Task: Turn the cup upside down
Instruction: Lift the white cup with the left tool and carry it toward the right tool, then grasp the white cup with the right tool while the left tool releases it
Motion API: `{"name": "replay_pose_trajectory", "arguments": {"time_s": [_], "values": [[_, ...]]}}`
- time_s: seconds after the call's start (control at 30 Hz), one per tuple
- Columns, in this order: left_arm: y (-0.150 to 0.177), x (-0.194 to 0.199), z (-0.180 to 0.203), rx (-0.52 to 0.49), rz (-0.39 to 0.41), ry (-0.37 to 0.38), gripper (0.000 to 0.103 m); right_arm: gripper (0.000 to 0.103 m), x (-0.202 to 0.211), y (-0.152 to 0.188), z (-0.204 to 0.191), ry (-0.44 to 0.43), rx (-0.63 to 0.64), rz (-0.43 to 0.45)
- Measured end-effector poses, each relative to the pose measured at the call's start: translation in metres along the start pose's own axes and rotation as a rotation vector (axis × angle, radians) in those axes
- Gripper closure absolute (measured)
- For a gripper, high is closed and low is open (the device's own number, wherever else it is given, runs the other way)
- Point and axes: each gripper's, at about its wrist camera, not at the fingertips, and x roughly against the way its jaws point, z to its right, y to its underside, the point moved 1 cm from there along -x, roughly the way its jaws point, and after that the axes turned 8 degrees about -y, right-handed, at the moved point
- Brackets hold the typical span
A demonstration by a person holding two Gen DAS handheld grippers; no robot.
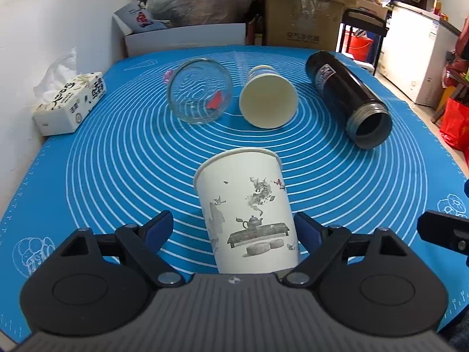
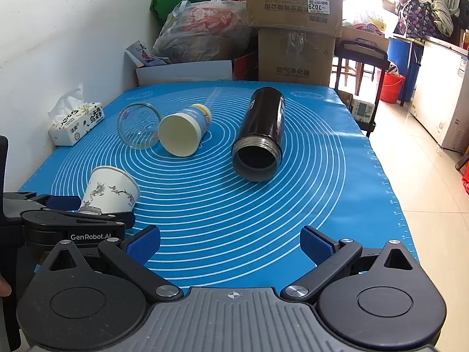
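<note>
Looking along your left hand-held gripper (image 1: pixel 236 231), you lose the base of the cup (image 1: pixel 247 211) behind the grey housing, so how it sits there stays hidden. The cup lies between the two blue pads, rim pointing away from you and tilted; the right pad (image 1: pixel 306 231) seems to touch its wall, the left pad (image 1: pixel 159 228) stands just off it, so you cannot tell whether the cup is truly clamped. From the right wrist view the cup (image 2: pixel 110 190) is half covered by the left hand-held gripper's black arm, at the near left of the mat (image 2: pixel 263 205).

Your right hand-held gripper (image 2: pixel 230 245) is spread wide over bare mat, holding nothing.

Beyond the cup lie a glass (image 1: pixel 199 91), a paper cup (image 1: pixel 268 99) and a black flask (image 1: pixel 348 96), all on their sides with mouths toward you. A tissue box (image 1: pixel 70 105) sits left of the glass, at the mat's edge by the white wall.

The mat is blue with white rings and covers the worktop. Behind it stand cardboard boxes (image 2: pixel 296 23) and a stuffed bag (image 2: pixel 202 32); right of the flask, a tiled floor and a red bucket (image 2: pixel 391 88).
</note>
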Motion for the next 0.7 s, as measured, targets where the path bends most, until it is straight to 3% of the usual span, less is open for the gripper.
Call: {"name": "replay_pose_trajectory", "arguments": {"time_s": [0.3, 0.53, 0.7], "values": [[-0.006, 0.022, 0.0, 0.002, 0.042, 0.04, 0.014, 0.0, 0.008, -0.012, -0.005, -0.027, 0.071, -0.006], [-0.009, 0.06, -0.031, 0.046, 0.113, 0.022, 0.012, 0.0, 0.016, -0.034, -0.045, 0.009, 0.408, -0.066], [-0.001, 0.076, -0.064, 0.067, 0.173, -0.127, 0.009, 0.0, 0.005, -0.043, -0.089, 0.086, 0.684, -0.122]]}}
